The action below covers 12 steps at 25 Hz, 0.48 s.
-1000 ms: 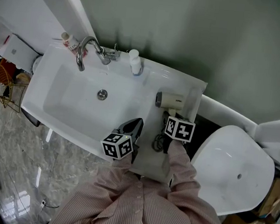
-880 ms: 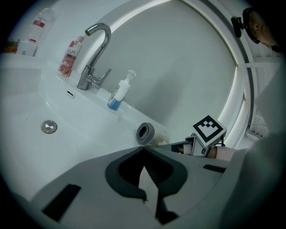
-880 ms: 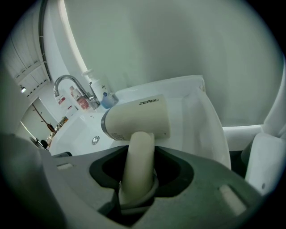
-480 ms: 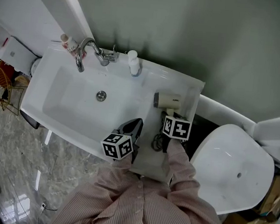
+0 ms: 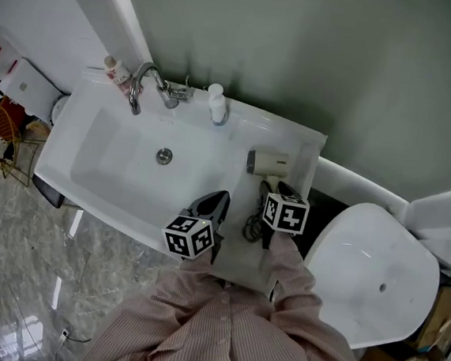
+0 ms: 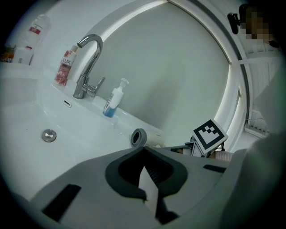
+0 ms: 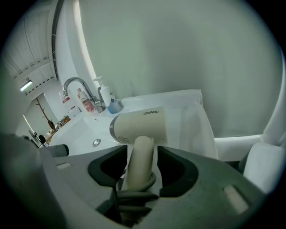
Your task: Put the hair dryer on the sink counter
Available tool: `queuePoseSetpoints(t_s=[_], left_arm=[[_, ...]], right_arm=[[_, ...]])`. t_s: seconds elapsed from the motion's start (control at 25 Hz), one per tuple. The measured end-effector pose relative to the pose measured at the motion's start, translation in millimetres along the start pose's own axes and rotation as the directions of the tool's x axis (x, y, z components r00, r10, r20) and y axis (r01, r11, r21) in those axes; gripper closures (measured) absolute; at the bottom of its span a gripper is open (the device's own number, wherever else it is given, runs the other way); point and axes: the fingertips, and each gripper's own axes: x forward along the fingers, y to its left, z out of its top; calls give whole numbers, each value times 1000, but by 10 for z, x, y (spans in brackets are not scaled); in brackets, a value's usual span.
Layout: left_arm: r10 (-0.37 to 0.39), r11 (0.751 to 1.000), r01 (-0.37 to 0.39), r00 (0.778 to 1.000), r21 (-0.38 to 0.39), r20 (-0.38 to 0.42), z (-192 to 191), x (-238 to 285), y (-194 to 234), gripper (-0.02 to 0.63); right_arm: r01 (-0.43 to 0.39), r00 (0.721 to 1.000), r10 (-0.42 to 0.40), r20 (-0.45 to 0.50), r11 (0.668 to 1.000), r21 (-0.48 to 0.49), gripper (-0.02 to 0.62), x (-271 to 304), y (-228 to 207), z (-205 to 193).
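The cream hair dryer (image 5: 271,163) lies on the white sink counter (image 5: 245,138), right of the basin, nozzle toward the basin. Its dark cord (image 5: 253,227) is coiled by the handle. My right gripper (image 5: 271,190) sits just behind the dryer. In the right gripper view the dryer's handle (image 7: 142,156) stands between the jaws of my right gripper (image 7: 142,154), which have just been opening; a thin gap shows beside the handle. My left gripper (image 5: 220,195) hovers over the basin's front rim, shut and empty. The left gripper view shows the left gripper (image 6: 144,150) and the dryer's nozzle (image 6: 138,137).
A chrome faucet (image 5: 144,81) and a pink bottle (image 5: 116,67) stand at the back left of the basin. A white pump bottle (image 5: 215,102) stands behind the dryer. A toilet (image 5: 375,269) is to the right of the counter, and a green wall runs behind.
The dryer rests in the same spot on the counter. The right gripper's cube has shifted very slightly back from it. The left gripper has not moved.
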Motion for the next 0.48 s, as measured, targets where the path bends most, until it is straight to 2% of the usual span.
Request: queuePoseSetpoints(t_s=[0.24,0.32,0.48], left_arm=[[1,999,-4,999,47,47,125,-169,-109,607],[-5,998,1,998,67,60,158,-219,-159,609],[-21,993,12,997,113,79,211,-311,-286,609]], right_arm=[[29,996,-17,90,992,-126,403,-280,46,84],[19,994,1,112,984,-175,423,-372,100,93],[-32,987,65,148,976,-213,450,-563,240,109]])
